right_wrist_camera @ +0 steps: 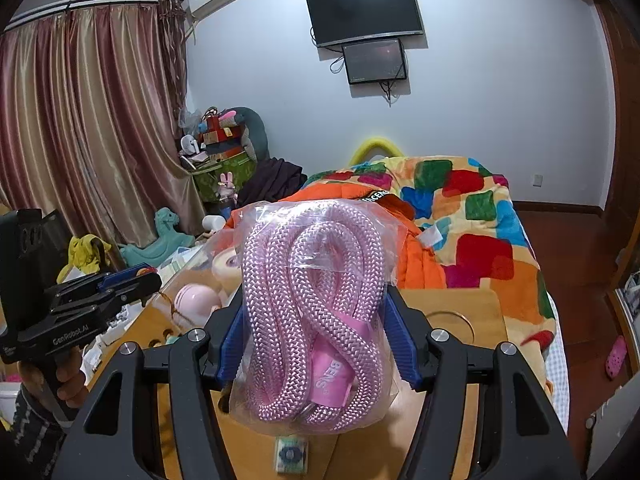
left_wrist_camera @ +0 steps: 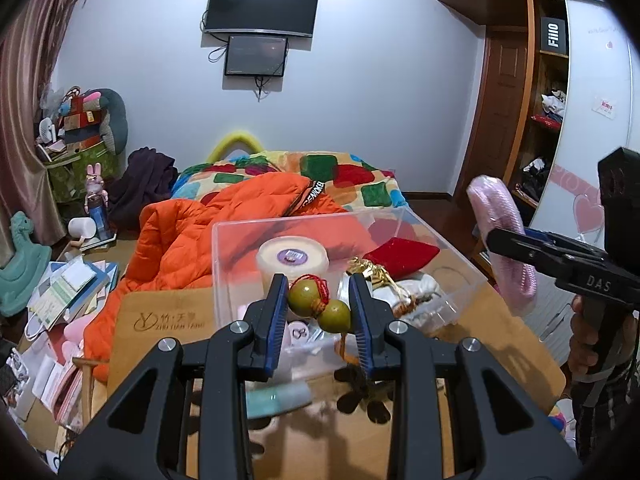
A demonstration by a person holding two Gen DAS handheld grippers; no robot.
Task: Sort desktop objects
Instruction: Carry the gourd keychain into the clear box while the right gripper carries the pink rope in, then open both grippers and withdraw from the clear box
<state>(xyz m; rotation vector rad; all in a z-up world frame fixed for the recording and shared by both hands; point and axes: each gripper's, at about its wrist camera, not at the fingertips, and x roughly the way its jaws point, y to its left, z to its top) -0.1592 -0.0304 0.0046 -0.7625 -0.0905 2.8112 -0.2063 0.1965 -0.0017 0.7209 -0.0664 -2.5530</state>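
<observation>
My left gripper [left_wrist_camera: 320, 304] is shut on a green double gourd charm [left_wrist_camera: 320, 304] with a red cord, held above the near end of a clear plastic box [left_wrist_camera: 224, 276]. The box holds a roll of tape [left_wrist_camera: 292, 260], a red pouch [left_wrist_camera: 402, 254] and gold and white items. My right gripper [right_wrist_camera: 316, 320] is shut on a clear bag of coiled pink rope [right_wrist_camera: 312, 312], held up over the wooden desk [right_wrist_camera: 452, 312]. The bag also shows in the left wrist view [left_wrist_camera: 502, 240], to the right of the box.
An orange jacket [left_wrist_camera: 192, 248] and a colourful blanket [right_wrist_camera: 472, 208] lie on the bed behind the desk. A small card packet [right_wrist_camera: 291, 455] lies on the desk below the rope bag. A teal tube [left_wrist_camera: 276, 398] and a dark flower-shaped thing [left_wrist_camera: 360, 392] lie near the box.
</observation>
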